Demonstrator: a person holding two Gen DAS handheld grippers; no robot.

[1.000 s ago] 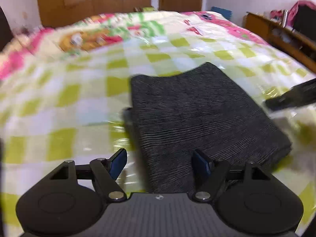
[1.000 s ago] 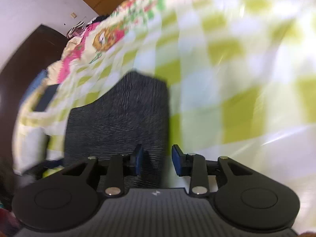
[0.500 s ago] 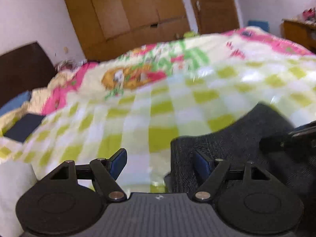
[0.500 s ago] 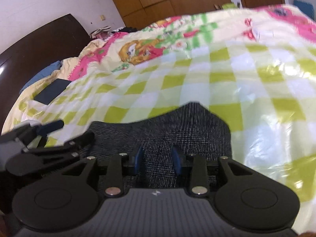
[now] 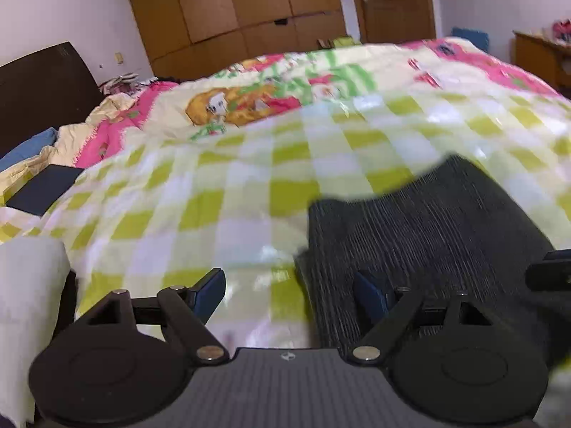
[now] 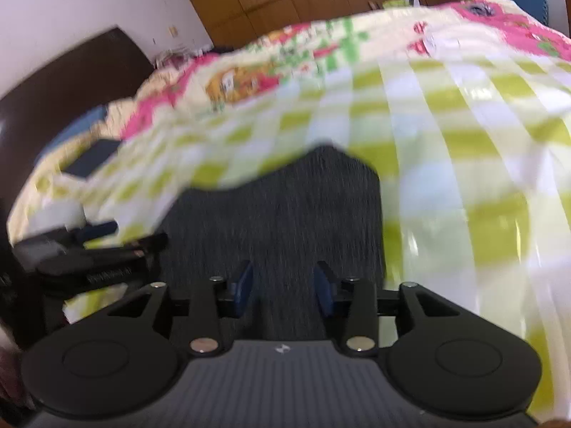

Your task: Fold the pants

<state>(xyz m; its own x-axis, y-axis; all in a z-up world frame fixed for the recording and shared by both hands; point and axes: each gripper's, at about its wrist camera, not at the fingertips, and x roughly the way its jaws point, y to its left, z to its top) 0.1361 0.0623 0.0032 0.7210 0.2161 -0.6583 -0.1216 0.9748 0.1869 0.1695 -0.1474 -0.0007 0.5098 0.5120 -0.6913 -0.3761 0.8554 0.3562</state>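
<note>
The dark grey ribbed pants (image 5: 428, 242) lie folded into a thick rectangle on the checked bed cover (image 5: 200, 221). My left gripper (image 5: 287, 281) hovers at their left edge; its jaws are opening wide, one fingertip over the cover and the other over the cloth, with no fabric pinched. My right gripper (image 6: 283, 274) sits over the near middle of the pants (image 6: 285, 214); its jaws are opening too, and the pads do not press on the cloth. Each gripper shows in the other's view: the right gripper (image 5: 549, 274) and the left gripper (image 6: 96, 246).
The green-and-white cover meets a pink cartoon quilt (image 5: 249, 100) further back. A dark flat object (image 5: 43, 189) lies near the dark headboard (image 5: 43, 82) on the left. Wooden wardrobes (image 5: 249, 10) and a door fill the far wall; a wooden desk (image 5: 542, 53) stands at right.
Both views swung round, then settled on the pants. The right gripper moved from the pants' right edge to over their middle. Both pairs of jaws stand wider.
</note>
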